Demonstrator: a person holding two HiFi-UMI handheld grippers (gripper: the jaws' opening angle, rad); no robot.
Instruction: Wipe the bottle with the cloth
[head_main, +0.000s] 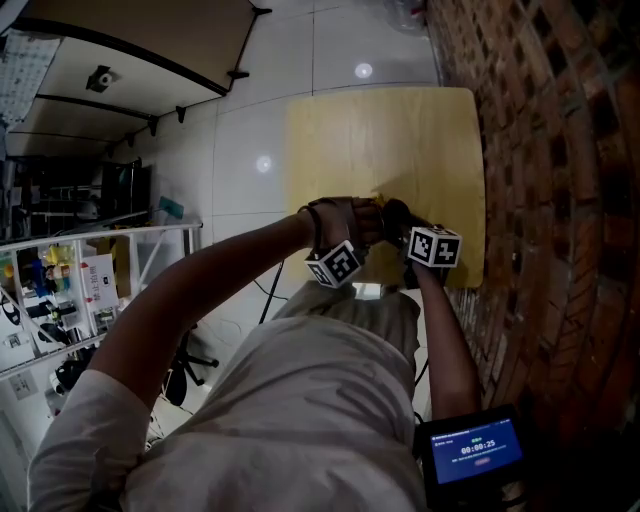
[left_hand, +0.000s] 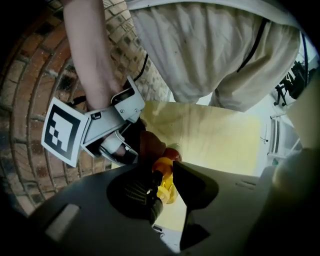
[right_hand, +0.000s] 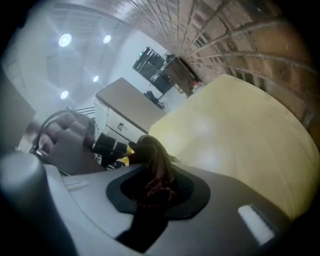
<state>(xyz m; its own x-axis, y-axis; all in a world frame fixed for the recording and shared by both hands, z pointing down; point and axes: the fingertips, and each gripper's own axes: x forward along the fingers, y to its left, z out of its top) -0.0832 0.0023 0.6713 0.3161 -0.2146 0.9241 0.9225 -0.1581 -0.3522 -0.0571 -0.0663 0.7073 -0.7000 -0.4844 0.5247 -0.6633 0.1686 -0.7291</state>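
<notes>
The left gripper (left_hand: 167, 181) has its dark fingers clamped on a small bottle (left_hand: 168, 194). The bottle is glossy yellow, turning orange-red at its top, and pokes out just past the fingertips. Right against that top is the cloth (left_hand: 149, 145), dark brown and bunched. The right gripper (right_hand: 155, 174) holds it with fingers shut tight on it, a crumpled fold rising beyond their tips. Beyond both pairs of fingers lies a pale wooden table (right_hand: 240, 130), with a brick wall (right_hand: 235, 45) alongside.
</notes>
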